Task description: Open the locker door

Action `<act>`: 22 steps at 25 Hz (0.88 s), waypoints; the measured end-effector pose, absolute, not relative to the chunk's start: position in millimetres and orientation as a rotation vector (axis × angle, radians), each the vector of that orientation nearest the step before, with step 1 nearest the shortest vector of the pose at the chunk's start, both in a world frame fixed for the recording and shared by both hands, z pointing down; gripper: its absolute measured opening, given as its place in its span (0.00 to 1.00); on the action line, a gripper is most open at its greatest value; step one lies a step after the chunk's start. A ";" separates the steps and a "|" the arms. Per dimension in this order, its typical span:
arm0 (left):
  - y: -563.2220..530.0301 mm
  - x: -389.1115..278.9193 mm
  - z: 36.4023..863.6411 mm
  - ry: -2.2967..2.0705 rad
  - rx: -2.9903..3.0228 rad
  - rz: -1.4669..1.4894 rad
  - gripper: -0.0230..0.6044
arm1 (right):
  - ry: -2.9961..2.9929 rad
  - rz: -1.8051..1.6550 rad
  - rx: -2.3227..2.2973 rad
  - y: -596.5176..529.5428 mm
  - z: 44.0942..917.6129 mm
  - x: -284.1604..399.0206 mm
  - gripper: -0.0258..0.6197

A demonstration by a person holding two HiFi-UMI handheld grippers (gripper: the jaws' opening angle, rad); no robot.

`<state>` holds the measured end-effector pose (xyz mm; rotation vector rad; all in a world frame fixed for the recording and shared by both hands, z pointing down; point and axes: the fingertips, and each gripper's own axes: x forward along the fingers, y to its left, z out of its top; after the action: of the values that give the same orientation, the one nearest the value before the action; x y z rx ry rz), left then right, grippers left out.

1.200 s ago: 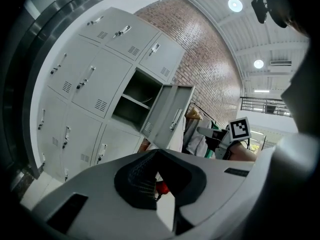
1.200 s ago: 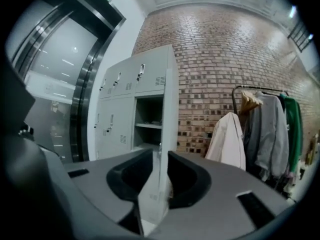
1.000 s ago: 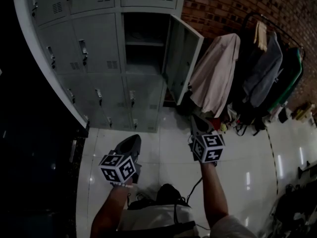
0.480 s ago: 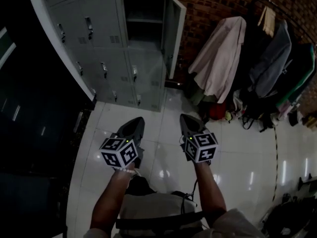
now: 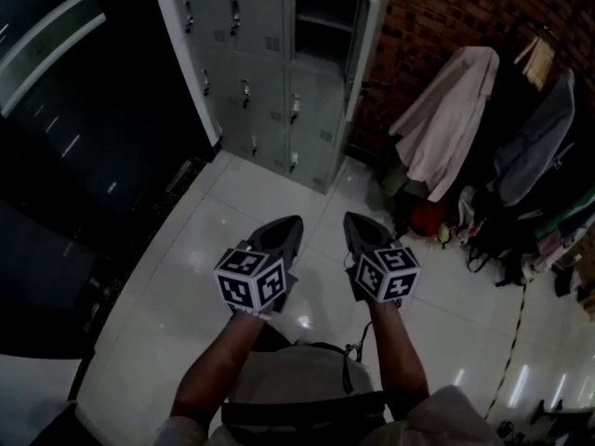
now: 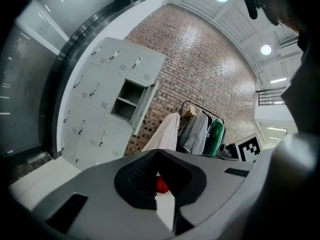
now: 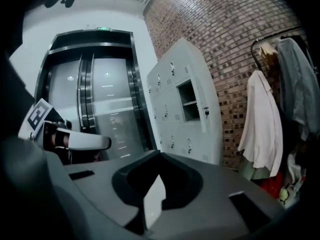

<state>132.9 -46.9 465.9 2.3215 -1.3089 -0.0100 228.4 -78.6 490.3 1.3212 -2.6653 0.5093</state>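
1. Your left gripper (image 5: 284, 228) is clenched shut with nothing in it, hanging over the white floor (image 5: 186, 277).
2. Your right gripper (image 5: 359, 223) is clamped shut too, also empty, just beside the left one.
3. The locker door (image 5: 366, 37) stands open at the right edge of the locker bank (image 5: 251, 54), next to the brick wall (image 5: 437, 7) and well apart from both grippers.
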 end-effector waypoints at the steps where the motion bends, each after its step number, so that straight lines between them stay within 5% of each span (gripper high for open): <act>1: -38.6 132.6 466.2 -1.316 2.310 -0.011 0.02 | -2.672 0.516 1.293 -70.5 490.3 222.3 0.04; 22: 33.0 62.4 477.1 -1.230 2.296 -0.013 0.02 | -2.595 0.590 1.362 30.6 502.5 141.8 0.04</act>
<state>62.4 33.0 477.1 2.2960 -1.2295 -0.0130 141.8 30.6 502.5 1.3618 -2.5955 0.5902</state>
